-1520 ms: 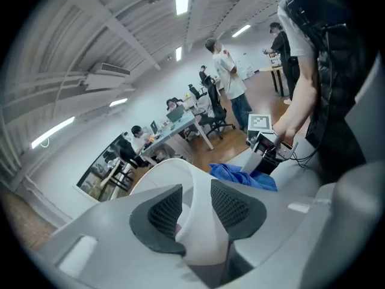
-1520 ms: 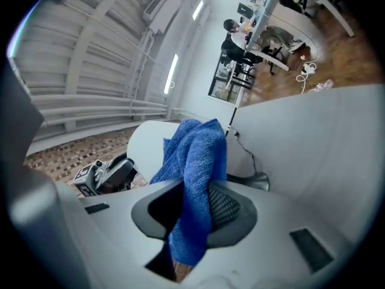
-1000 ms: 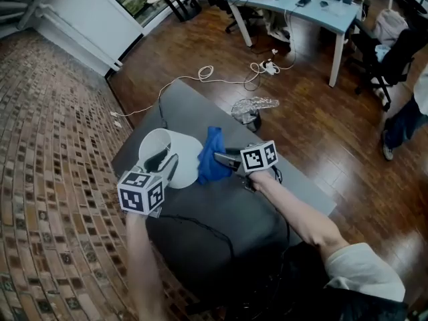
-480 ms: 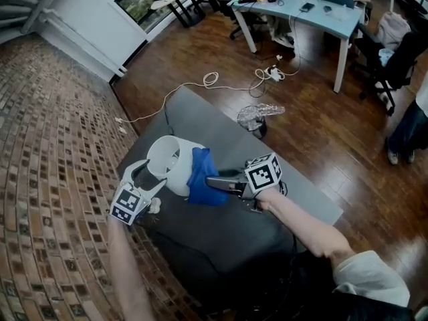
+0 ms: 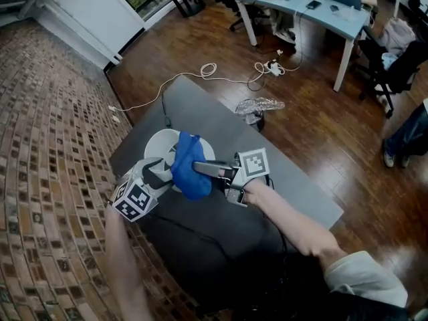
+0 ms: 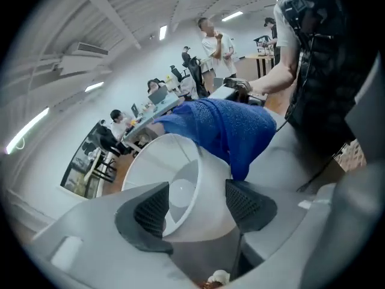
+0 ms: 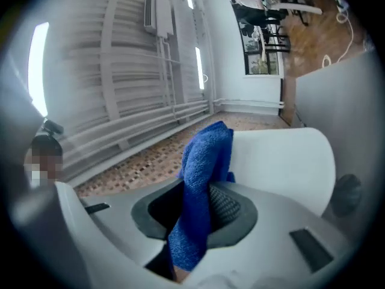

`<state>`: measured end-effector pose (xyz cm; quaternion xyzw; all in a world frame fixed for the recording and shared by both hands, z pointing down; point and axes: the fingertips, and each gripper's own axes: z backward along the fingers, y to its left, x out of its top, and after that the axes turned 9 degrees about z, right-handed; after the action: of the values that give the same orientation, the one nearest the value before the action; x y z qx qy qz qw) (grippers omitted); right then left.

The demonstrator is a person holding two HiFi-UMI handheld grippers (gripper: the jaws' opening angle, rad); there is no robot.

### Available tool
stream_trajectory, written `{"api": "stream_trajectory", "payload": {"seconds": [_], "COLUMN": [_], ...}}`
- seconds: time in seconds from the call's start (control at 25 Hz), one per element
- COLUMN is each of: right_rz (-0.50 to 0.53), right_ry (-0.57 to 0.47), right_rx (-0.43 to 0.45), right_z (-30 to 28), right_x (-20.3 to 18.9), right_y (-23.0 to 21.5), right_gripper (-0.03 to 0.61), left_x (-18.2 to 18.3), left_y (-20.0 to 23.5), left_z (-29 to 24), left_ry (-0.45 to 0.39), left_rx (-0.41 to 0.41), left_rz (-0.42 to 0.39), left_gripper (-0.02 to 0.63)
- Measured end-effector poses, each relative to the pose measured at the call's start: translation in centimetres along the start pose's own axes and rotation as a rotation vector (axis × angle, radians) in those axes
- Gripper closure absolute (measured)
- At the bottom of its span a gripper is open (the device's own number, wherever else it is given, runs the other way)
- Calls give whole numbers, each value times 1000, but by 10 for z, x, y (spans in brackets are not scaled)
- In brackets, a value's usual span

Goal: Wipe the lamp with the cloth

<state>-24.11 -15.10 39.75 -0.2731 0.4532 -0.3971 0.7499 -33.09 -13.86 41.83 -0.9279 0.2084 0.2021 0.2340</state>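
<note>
Fingers (image 7: pixel 227 206) of the right gripper (image 7: pixel 195 209) are pinched on the blue cloth (image 7: pixel 203 161). The cloth runs up between them and hides most of the far finger. In the head view the cloth (image 5: pixel 189 172) hangs from that gripper (image 5: pixel 204 169) over the near rim of the white lampshade (image 5: pixel 159 146), covering that part of it. The shade lies on its side on the grey table (image 5: pixel 200 109), its open mouth towards the left gripper (image 5: pixel 157 176). No stem or base can be made out.

In the left gripper view the jaws have just been opening and now stand wide apart. The shade's wall (image 6: pixel 198 191) rises between the two ribbed pads (image 6: pixel 248 202). One pad sits against the mouth of the shade and the other beside its outer side. Whether either pad touches the shade is not clear. A white cable (image 5: pixel 214 69) trails off the table's far edge across the wooden floor (image 5: pixel 314 132).
</note>
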Motion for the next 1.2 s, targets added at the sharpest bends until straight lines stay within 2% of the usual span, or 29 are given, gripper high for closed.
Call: {"api": "stream_trajectory", "payload": {"seconds": [0.08, 0.2, 0.32, 0.44, 0.48, 0.56, 0.72, 0.8, 0.88, 0.96, 1.08, 1.2], "right_rz": [-27, -60, -59, 30, 71, 129, 265, 306, 304, 266, 205, 178], "right_ry": [36, 37, 69, 146, 158, 146, 77, 79, 120, 151, 124, 140], "right_rx": [-111, -241, -393, -542, -551, -488, -202, -119, -135, -207, -289, -370], "right_z": [6, 39, 83, 120, 123, 112, 42, 12, -3, 3, 33, 65], "right_x": [-14, -27, -41, -43, -37, -21, 11, 11, -4, -25, -46, -64], "right_y": [-27, -63, -110, -132, -125, -89, 18, 43, 28, -8, -47, -79], "right_gripper": [485, 485, 485, 485, 485, 485, 485, 485, 485, 485, 485, 485], "left_x": [-3, 1, 5, 4, 3, 3, 4, 10, 12, 9, 11, 16], "left_y": [-5, -10, -9, -8, -8, -6, -2, -5, -7, -8, -11, -10], "left_z": [-1, -1, -1, -2, -3, -5, -7, -8, -8, -7, -6, -8], "left_ry": [24, 1, -17, 1, 12, 44, 120, 118, 109, 104, 89, 80], "left_rx": [21, 73, 117, 142, 146, 152, 139, 132, 140, 146, 141, 138], "left_rz": [-3, -13, 23, 91, 117, 156, 225, 238, 244, 254, 241, 209], "left_gripper": [322, 322, 311, 299, 296, 296, 290, 304, 307, 305, 318, 324]}}
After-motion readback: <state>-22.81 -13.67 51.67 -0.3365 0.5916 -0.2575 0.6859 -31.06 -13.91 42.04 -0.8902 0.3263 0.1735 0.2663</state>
